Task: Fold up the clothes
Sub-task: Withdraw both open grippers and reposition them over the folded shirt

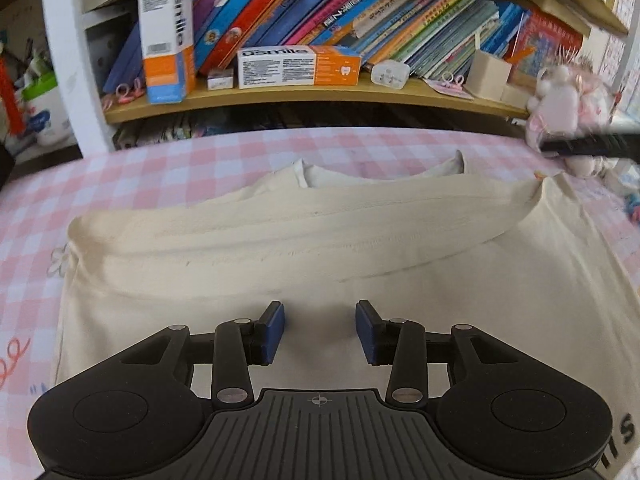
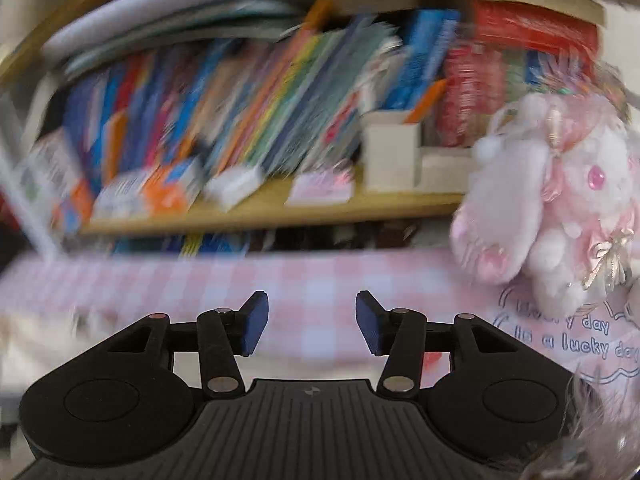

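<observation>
A cream shirt (image 1: 320,248) lies flat on the pink checked cloth (image 1: 192,160), one sleeve folded across its upper part and the collar toward the bookshelf. My left gripper (image 1: 320,330) is open and empty, hovering just above the shirt's middle. In the blurred right wrist view my right gripper (image 2: 312,322) is open and empty above the pink checked cloth (image 2: 320,280); a strip of the cream shirt (image 2: 36,340) shows at the lower left. A dark blurred bar (image 1: 592,146) at the right edge of the left wrist view may be the right gripper.
A wooden bookshelf (image 1: 304,96) packed with books, toothpaste boxes (image 1: 298,66) and a white charger runs along the far side. A pink plush rabbit (image 2: 556,196) sits on the cloth at the right, also in the left wrist view (image 1: 560,100). Storage clutter stands far left.
</observation>
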### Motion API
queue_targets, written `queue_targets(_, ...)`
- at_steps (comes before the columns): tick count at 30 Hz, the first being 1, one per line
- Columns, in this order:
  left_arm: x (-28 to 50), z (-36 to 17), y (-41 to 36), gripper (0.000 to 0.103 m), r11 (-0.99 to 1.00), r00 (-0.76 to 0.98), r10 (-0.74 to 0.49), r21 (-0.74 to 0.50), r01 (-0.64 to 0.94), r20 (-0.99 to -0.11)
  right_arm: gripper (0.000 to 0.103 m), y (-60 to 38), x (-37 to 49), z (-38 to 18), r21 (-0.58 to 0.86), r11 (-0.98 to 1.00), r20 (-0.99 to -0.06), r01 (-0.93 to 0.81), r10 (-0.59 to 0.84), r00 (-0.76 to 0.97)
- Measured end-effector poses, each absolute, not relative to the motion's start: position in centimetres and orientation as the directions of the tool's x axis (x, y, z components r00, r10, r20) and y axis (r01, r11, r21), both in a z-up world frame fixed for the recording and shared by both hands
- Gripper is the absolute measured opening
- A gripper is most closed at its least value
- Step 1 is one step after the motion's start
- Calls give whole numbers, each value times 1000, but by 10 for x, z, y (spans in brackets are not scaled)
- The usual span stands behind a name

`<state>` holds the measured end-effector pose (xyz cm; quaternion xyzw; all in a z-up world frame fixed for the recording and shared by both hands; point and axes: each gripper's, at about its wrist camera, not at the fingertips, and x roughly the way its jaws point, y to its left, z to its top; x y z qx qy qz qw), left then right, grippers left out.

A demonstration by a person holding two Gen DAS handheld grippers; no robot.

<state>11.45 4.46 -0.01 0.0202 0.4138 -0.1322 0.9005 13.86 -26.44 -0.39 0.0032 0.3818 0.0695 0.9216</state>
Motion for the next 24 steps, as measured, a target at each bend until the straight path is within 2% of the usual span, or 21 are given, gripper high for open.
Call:
queue_targets(5, 119, -1, 47, 41, 968, 633, -227, -100, 231, -740, 46, -241, 103, -15, -43, 961, -749, -273, 150, 645)
queue_targets(8, 114, 2, 44, 41, 960, 638, -256, -115, 255, -727, 46, -226, 97, -26, -48, 950, -760, -310, 166, 628)
queue_targets(14, 103, 6, 22, 41, 920, 608, -352, -144, 364, -712, 44, -204, 149, -26, 25, 960, -752, -278, 201, 628)
queue_targets(18, 112, -1, 6, 41, 907, 591, -360, -121, 404, -722, 44, -218, 176, -12, 91, 987, -710, -131, 156, 686)
queue_targets(21, 130, -5, 14, 41, 919, 600, -337, -114, 377, -726, 45, -224, 172, -4, 94, 989, -703, -112, 146, 697)
queue_targets(24, 158, -3, 51, 41, 940, 618, -330, -185, 288, -714, 47, -230, 165, 4, 87, 991, -694, -104, 135, 707)
